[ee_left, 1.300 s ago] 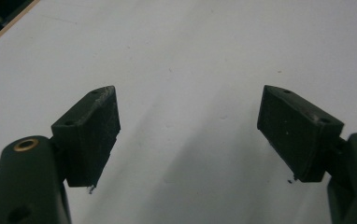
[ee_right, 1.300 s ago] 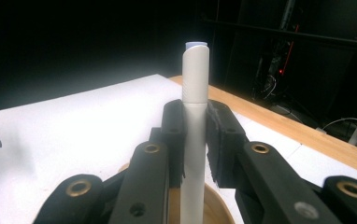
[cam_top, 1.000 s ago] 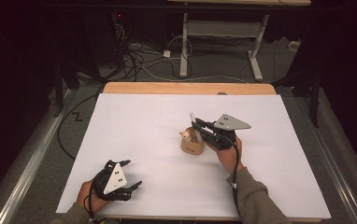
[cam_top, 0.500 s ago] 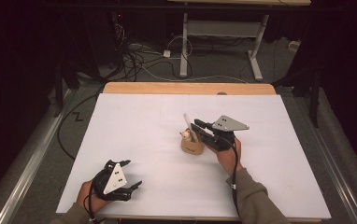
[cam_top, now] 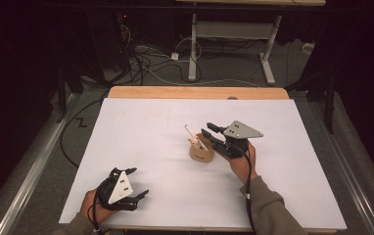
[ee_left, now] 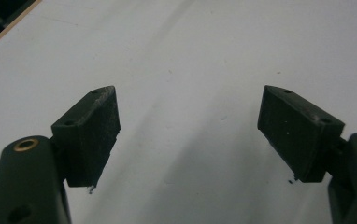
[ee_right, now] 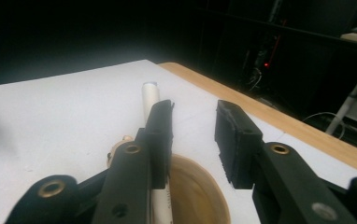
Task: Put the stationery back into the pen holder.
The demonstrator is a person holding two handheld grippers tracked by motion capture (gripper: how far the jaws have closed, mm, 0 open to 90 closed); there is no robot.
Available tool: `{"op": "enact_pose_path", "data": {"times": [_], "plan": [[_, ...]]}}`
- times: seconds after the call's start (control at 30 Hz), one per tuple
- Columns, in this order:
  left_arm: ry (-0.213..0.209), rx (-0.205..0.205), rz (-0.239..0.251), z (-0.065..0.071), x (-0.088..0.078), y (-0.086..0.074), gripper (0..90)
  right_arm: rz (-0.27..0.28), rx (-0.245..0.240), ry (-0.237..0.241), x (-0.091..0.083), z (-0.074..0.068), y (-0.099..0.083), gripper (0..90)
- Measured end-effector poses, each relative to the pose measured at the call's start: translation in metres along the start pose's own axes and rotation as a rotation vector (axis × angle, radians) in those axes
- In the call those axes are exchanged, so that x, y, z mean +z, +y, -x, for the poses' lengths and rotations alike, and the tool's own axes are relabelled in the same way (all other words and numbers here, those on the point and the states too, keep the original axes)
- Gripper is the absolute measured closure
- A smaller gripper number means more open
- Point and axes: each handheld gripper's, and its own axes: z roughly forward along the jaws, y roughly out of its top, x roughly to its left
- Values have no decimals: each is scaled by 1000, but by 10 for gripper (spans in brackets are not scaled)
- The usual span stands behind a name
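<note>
Wooden cup (cam_top: 200, 154) at the white worktop's (cam_top: 141, 137) centre carries the leaning pen (cam_top: 193, 136), just freed by the right tongs (cam_top: 209, 132), whose jaws have just been opening at its three o'clock, while the left tongs (cam_top: 135, 183) rest apart, empty.

Hidden and cut-off parts around the 2 grippers

In the right gripper view, the white pen (ee_right: 151, 100) runs behind the left-hand jaw, so its middle is hidden and only its tip above and a strip below show; whether the pad touches it cannot be told, and the tan cup (ee_right: 200, 196) below the fingers is cut off by the bottom edge. The small figure (ee_right: 116, 151) left of that jaw is mostly covered and too blurred to identify. In the high view, the right gripper (cam_top: 213, 134) hides the cup's right side, and the left hand (cam_top: 93, 208) is cut by the bottom edge, under the left gripper (cam_top: 136, 182).
</note>
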Motion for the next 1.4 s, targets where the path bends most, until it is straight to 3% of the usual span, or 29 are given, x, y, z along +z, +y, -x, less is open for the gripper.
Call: {"op": "enact_pose_path", "data": {"times": [0.27,0.47,1.03,1.2,1.4], "plan": [[0,1,-1,0,0,0,204,8,-40,-51,-13,-1,7,575],[2,1,-1,0,0,0,204,1,-71,-59,-22,-2,9,534],[11,0,-2,-1,-1,0,204,-25,-128,-131,-35,-15,7,223],[15,1,3,0,-2,1,204,-61,-180,-140,-39,-23,4,211],[16,0,3,-1,-2,1,204,-76,-191,-134,-47,-26,2,211]]}}
